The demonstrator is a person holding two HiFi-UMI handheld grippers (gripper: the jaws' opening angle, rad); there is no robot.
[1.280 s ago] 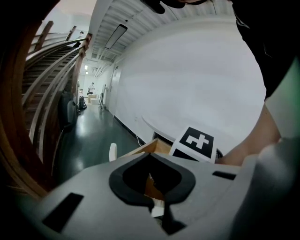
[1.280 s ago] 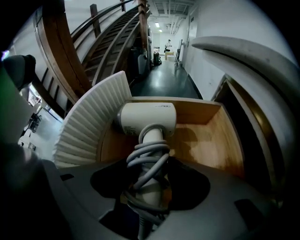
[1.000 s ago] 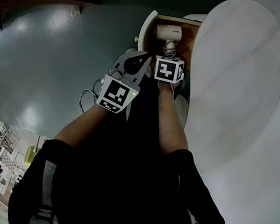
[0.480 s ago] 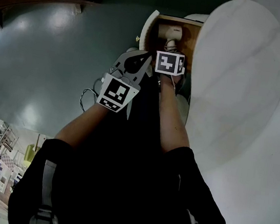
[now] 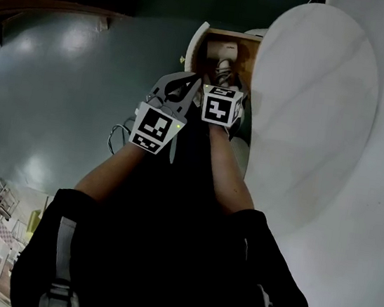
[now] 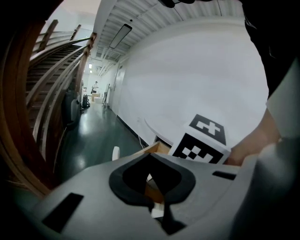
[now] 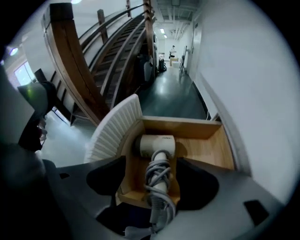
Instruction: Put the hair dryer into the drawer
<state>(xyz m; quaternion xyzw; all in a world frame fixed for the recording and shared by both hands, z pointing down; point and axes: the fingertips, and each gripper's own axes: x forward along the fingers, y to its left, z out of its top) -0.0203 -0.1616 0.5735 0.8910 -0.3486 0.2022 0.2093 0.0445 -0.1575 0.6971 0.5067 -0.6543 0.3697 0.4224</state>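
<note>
The hair dryer (image 7: 157, 146) lay in the open drawer (image 7: 206, 145); the right tool (image 7: 152, 183) had just opened its jaws, released, the handle between them. Left tool (image 6: 152, 180) clenched, empty. Placing seemed done

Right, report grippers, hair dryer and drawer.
Right gripper jaws just opened, nothing gripped, hair dryer below them. Left gripper shut, empty. Hair dryer lies in open drawer. Cord looks to trail over drawer's front edge.

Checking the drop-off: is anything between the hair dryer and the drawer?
Nothing visible. The hair dryer lies inside the open drawer, cord wrapped round its handle; the right gripper, jaws just opened, hangs above it.
</note>
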